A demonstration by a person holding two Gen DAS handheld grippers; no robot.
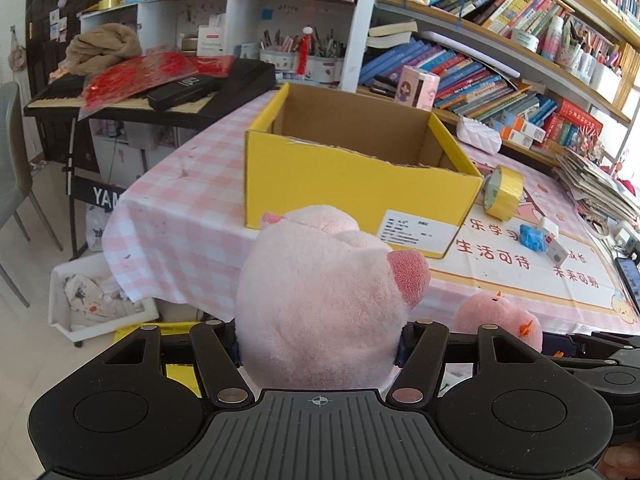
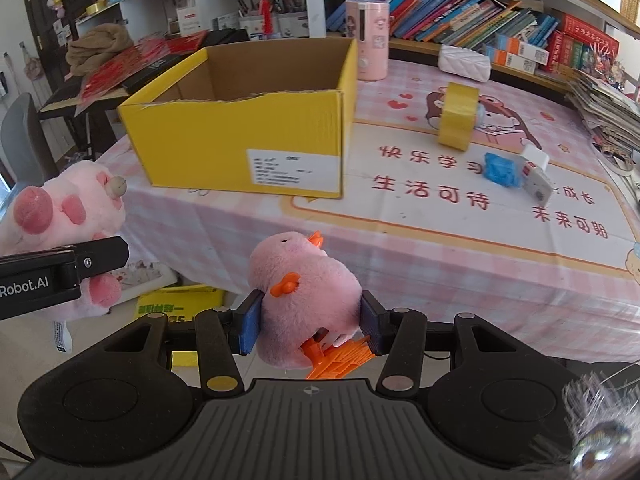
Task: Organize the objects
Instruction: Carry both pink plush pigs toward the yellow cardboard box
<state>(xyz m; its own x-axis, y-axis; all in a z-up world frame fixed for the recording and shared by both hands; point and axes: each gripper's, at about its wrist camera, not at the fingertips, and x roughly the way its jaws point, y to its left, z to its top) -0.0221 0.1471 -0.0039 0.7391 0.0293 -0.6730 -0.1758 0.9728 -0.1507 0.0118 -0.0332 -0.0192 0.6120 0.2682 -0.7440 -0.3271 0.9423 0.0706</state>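
My left gripper (image 1: 320, 344) is shut on a pink plush pig (image 1: 320, 296), held in front of the table edge; the pig also shows at the left of the right wrist view (image 2: 68, 208). My right gripper (image 2: 310, 326) is shut on a pink plush duck (image 2: 304, 288) with orange beak and feet; the duck also shows in the left wrist view (image 1: 496, 316). An open yellow cardboard box (image 1: 360, 184) stands on the pink checked tablecloth (image 1: 180, 208) ahead of both grippers; it also shows in the right wrist view (image 2: 240, 140), and what I see of its inside is bare.
A yellow tape roll (image 2: 458, 116), a blue crumpled object (image 2: 500, 170) and a white plug (image 2: 536, 176) lie on the table right of the box. A pink canister (image 2: 368, 40) stands behind it. Bookshelves line the back. A keyboard (image 1: 120, 96) stands at the left.
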